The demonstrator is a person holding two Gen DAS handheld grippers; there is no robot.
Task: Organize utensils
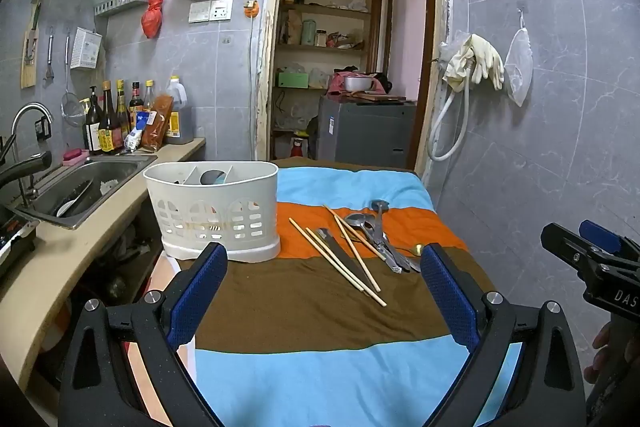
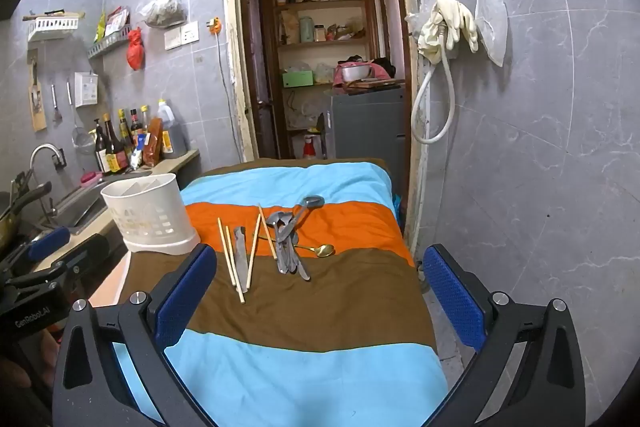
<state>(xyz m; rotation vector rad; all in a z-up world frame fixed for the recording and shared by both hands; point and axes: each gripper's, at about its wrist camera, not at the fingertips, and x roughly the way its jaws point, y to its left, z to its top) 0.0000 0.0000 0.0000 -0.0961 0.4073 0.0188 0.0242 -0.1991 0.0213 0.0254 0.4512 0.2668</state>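
Observation:
A white slotted utensil holder [image 1: 216,215] stands at the table's left edge, also in the right wrist view [image 2: 148,215]. Wooden chopsticks [image 1: 340,259] [image 2: 236,263], a knife [image 1: 340,255] [image 2: 241,253], several steel spoons [image 1: 380,231] [image 2: 288,235] and a gold spoon [image 2: 322,249] lie loose on the striped cloth [image 1: 304,307] [image 2: 304,299]. My left gripper [image 1: 322,259] is open and empty, held above the cloth short of the utensils. My right gripper [image 2: 320,261] is open and empty, to the right of the left one.
A counter with a steel sink [image 1: 84,183], tap and sauce bottles [image 1: 116,119] runs along the left. A doorway [image 1: 348,67] to a pantry lies beyond the table. A tiled wall [image 2: 540,147] with gloves and a hose stands close on the right.

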